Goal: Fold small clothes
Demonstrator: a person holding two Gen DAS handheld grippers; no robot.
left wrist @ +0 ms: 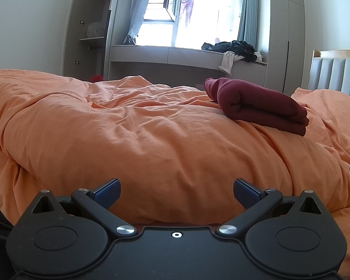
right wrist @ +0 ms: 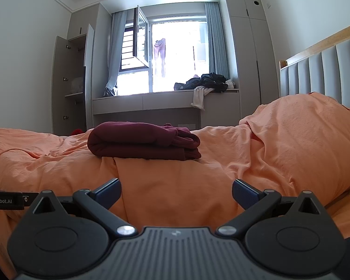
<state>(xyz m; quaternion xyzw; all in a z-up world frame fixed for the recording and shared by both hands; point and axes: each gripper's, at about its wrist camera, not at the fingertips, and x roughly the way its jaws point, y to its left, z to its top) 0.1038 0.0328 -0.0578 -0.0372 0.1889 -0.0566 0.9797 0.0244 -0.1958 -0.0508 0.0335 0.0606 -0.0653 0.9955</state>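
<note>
Folded garment (right wrist: 143, 141): on the duvet (right wrist: 163, 186), ahead of both grippers, apart from them.
Pillow (right wrist: 303, 140): right of the garment, before the headboard (right wrist: 326, 70).
Window bench (right wrist: 165, 102): behind the bed, under the window (right wrist: 175, 56).
Clothes pile (right wrist: 207, 82): on the bench (right end).
Wardrobe (right wrist: 70, 81): left of the bench.

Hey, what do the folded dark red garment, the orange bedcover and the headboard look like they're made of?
Folded dark red garment: soft matte knit, probably cotton jersey or fleece; thick rounded folds, no sheen.
Orange bedcover: thin woven fabric, likely cotton; fine creases, matte.
Headboard: grey padded panels in vertical channels, fabric or faux leather, hard to tell; the top rail looks like light wood.
</note>
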